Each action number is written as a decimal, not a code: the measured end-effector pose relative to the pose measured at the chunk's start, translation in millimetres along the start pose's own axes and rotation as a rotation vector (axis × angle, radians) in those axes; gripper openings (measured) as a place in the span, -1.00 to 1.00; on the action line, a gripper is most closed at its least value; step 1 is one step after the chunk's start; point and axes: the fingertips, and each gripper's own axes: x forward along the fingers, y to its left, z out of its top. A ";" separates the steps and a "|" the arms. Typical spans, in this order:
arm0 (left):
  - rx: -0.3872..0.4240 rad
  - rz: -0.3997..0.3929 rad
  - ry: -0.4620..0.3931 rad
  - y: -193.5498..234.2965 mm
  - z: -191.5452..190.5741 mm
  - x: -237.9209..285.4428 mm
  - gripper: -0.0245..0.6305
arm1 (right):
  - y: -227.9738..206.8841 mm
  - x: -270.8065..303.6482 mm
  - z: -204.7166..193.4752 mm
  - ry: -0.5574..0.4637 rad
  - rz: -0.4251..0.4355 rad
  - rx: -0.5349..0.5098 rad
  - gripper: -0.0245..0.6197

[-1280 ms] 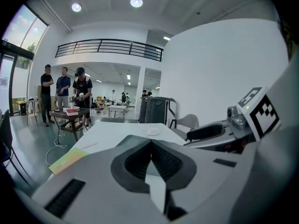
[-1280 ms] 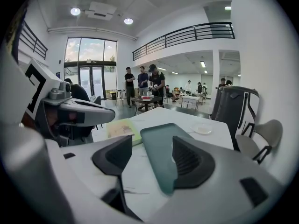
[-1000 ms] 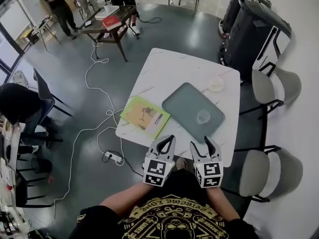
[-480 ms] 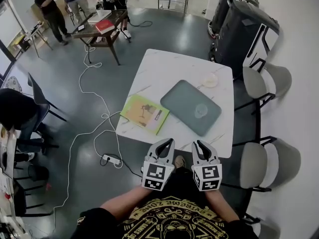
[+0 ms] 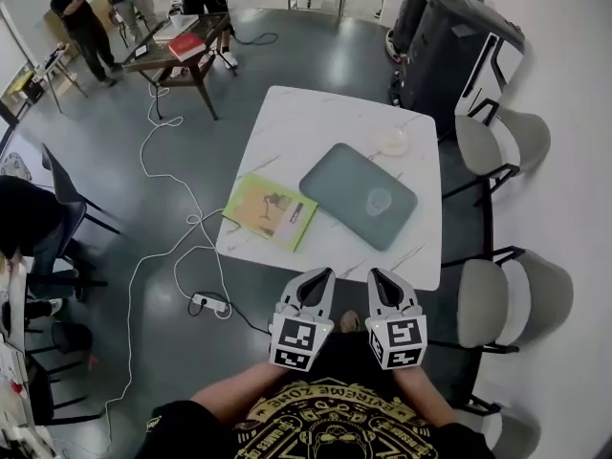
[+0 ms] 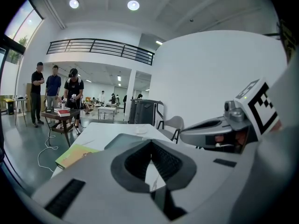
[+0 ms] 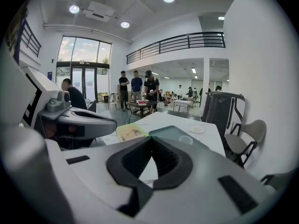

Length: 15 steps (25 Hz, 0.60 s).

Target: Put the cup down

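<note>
Wide view first: the white marble surface (image 5: pixel 325 113) fills the middle of the floor, and two tall black machines (image 5: pixel 449 55) stand just past its far right corner. Two grey chairs line the right side, one near (image 5: pixel 478 304) and one further along (image 5: pixel 475 146). On the surface a dark grey-green tray (image 5: pixel 335 175) lies at an angle, and beside it on the left a yellow-green booklet (image 5: pixel 271 210) reaches the edge. Now the tools: the left gripper (image 5: pixel 327 273) hangs off the near edge of the surface, tips pressed together, nothing between them. The right gripper (image 5: pixel 375 273) sits just beside it, its jaws have just been closing and now meet at the tips, empty as well. Both point toward the tray from short of the surface. A little white dish (image 5: pixel 393 142) rests on the marble beyond the tray's far corner. And the clear cup (image 5: pixel 379 200) stands upright on the tray near its right side, set down, well apart from both grippers
</note>
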 end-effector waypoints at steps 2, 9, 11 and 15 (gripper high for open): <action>0.002 -0.008 0.000 -4.6 1.0 -0.5 -0.90 | -0.7 -3.4 1.7 -0.002 0.003 0.004 -0.90; 0.014 -0.009 -0.026 -22.5 11.6 -6.0 -0.90 | -5.1 -16.9 9.4 -0.029 0.028 -0.004 -0.90; 0.019 -0.003 -0.030 -29.9 13.6 -5.8 -0.90 | -7.4 -22.0 11.4 -0.041 0.042 -0.015 -0.90; 0.026 0.013 -0.042 -52.4 19.3 -3.8 -0.90 | -18.6 -38.2 13.6 -0.065 0.072 -0.038 -0.90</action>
